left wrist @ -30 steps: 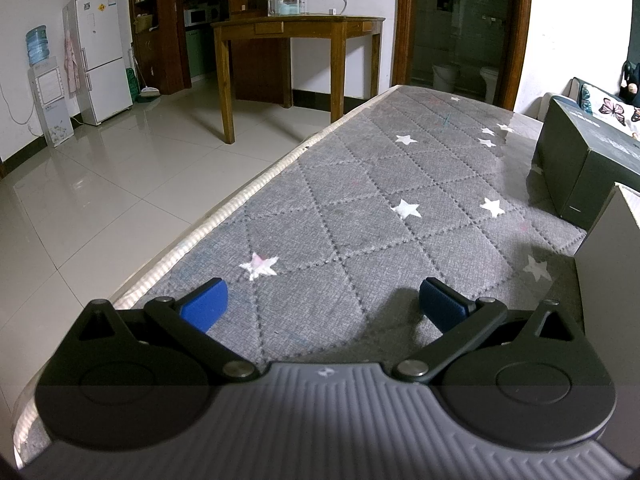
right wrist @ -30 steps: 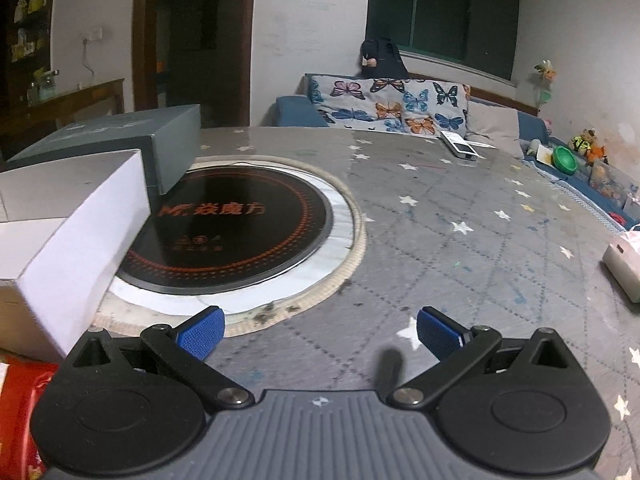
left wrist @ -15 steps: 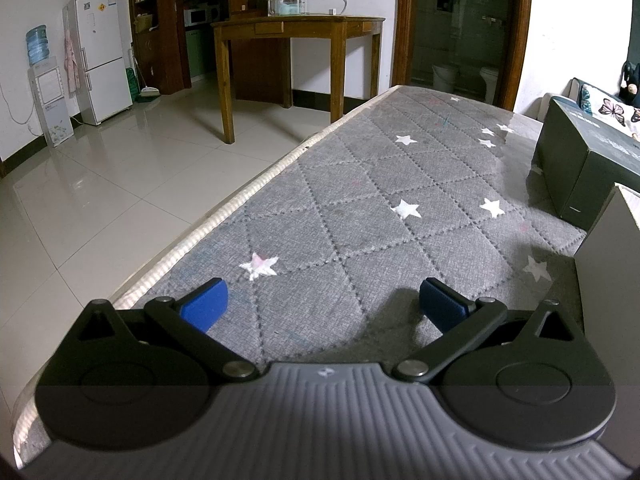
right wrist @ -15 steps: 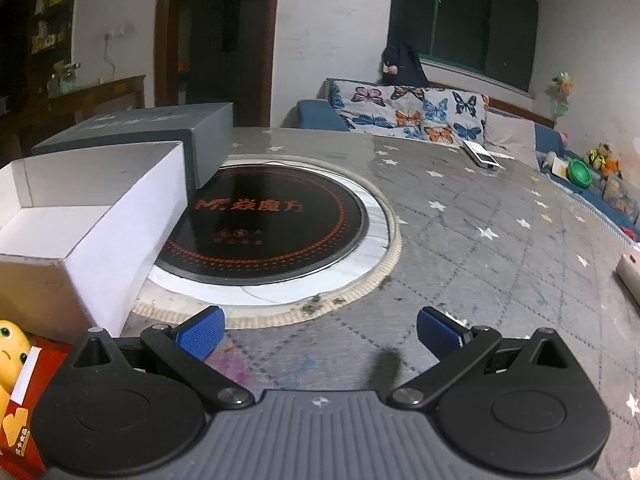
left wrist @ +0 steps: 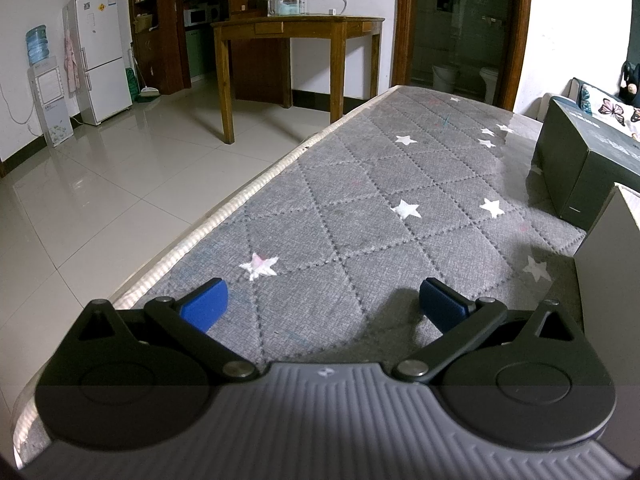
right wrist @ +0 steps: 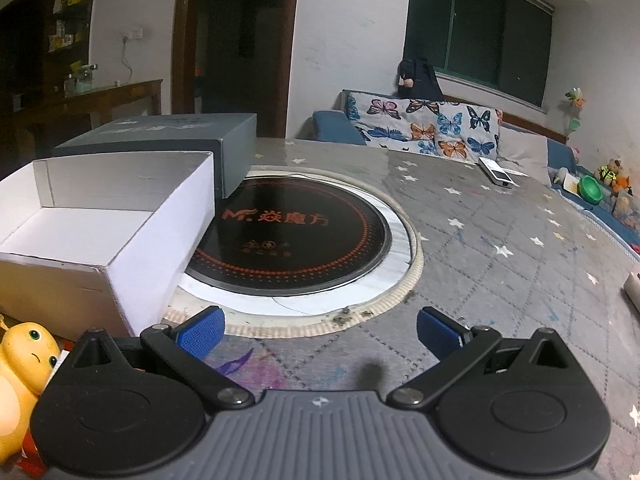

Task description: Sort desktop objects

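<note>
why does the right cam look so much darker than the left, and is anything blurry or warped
Left wrist view: daylit and sharp, with glare on the tiled floor and a soft shadow under the left gripper. Right wrist view: dimmer, with a bluish cast, a dark window and a murky doorway; the yellow toy at the edge looks soft. Both views: fisheye bending curves the table edge and walls.

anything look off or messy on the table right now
Dark crumbs or debris lie along the near rim of the round cooktop, and the white box overhangs the cooktop's left edge. Coloured scribbles mark the grey star mat.
</note>
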Available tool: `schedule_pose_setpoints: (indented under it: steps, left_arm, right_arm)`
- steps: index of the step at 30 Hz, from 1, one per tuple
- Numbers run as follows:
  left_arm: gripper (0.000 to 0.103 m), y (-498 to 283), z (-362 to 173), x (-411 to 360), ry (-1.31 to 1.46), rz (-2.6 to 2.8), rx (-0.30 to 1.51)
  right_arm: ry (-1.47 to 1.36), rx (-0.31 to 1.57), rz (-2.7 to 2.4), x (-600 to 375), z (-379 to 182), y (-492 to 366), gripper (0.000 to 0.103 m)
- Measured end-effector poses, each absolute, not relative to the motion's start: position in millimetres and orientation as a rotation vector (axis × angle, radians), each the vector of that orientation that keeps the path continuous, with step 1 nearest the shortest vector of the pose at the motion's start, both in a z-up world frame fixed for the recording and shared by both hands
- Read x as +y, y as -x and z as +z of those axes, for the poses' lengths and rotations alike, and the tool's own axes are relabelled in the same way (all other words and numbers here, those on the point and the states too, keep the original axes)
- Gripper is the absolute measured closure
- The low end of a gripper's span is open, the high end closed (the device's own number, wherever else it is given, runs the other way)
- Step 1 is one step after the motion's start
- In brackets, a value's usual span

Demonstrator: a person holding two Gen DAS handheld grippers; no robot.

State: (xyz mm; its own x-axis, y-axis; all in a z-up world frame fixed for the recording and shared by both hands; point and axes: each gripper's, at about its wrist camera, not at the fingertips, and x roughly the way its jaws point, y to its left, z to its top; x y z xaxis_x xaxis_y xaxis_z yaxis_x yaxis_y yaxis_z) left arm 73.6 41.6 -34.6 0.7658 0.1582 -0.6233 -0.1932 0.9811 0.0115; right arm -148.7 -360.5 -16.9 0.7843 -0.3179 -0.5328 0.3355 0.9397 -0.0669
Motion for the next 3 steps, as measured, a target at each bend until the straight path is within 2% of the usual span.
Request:
schedule_pose_setpoints:
  steps: [3]
  left_arm:
    - [0.000,-73.8,-35.1,41.9,0.054,0.191,0.672]
  right_arm:
    - [-0.031,0.565,-0.344,-358.7,-15.9,148.3,0.000]
